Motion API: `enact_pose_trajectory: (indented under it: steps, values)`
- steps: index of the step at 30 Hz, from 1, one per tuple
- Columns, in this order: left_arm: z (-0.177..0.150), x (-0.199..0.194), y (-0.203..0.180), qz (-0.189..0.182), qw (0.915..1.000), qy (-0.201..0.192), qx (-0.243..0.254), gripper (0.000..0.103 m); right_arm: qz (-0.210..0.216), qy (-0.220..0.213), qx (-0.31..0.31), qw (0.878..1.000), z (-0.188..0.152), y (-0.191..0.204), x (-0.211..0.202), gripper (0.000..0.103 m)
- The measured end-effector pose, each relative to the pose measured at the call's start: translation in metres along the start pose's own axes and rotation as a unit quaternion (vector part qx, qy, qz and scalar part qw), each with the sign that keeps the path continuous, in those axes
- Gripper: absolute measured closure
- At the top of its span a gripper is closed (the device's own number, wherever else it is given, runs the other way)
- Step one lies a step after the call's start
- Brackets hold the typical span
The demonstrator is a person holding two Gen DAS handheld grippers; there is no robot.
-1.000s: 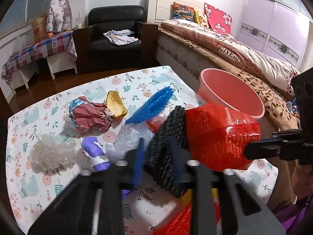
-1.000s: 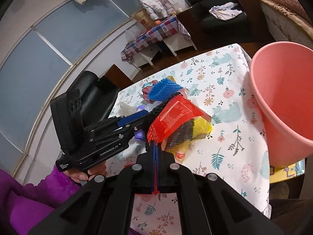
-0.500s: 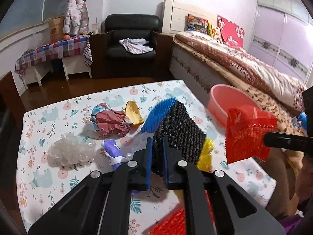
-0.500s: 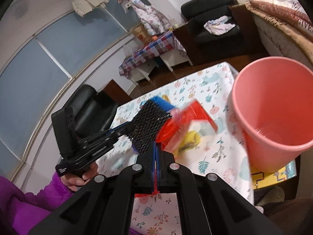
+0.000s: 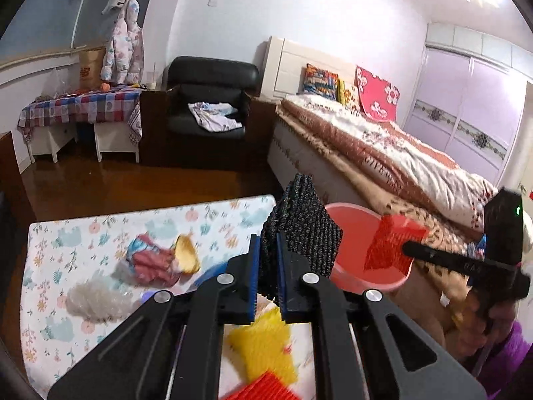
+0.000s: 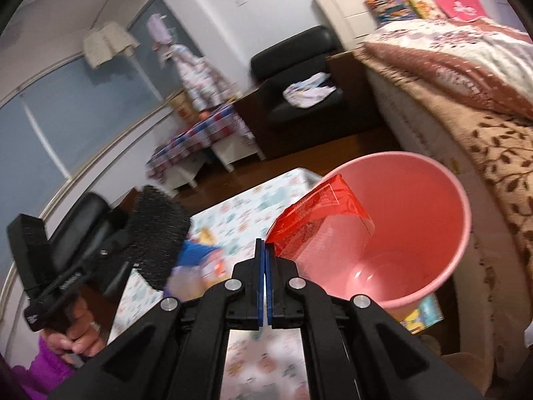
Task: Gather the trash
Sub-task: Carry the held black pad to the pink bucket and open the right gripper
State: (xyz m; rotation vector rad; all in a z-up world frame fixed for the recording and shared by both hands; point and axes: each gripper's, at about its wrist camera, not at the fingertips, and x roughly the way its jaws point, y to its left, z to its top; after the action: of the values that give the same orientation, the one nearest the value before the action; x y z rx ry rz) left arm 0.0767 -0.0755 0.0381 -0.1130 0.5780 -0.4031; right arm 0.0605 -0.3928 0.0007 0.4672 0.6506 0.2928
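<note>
A red mesh bag (image 6: pixel 319 220) is hanging over the mouth of the pink bucket (image 6: pixel 459 233), pinched in the fully closed right gripper (image 6: pixel 265 260). The left gripper (image 5: pixel 268 250) is clamping a black mesh piece (image 5: pixel 299 230) above the floral table (image 5: pixel 60 233), where 2 crumpled wrappers (image 5: pixel 150 260), a clear plastic wad (image 5: pixel 96 300) and a yellow mesh bag (image 5: pixel 263 343) are lying.

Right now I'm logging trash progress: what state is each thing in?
Left gripper: shut on black mesh, held up.
Right gripper: shut on red bag, held at the bucket mouth.
Bucket: upright, nothing seen inside.
Crumpled wrapper: lying on table.
</note>
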Motion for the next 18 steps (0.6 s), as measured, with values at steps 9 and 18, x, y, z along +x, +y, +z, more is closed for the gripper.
enact_pose_trajectory:
  steps: [9,18]
  values:
    - [0.027,0.037,-0.046,-0.024,0.9997,0.002,0.005,0.094,-0.048,-0.011,0.019,0.999,0.007,-0.029,0.007,0.103]
    - [0.017,0.100,-0.098,-0.024,0.9982,0.041,0.037,0.094,-0.082,-0.003,0.019,0.996,0.001,-0.047,0.017,0.102]
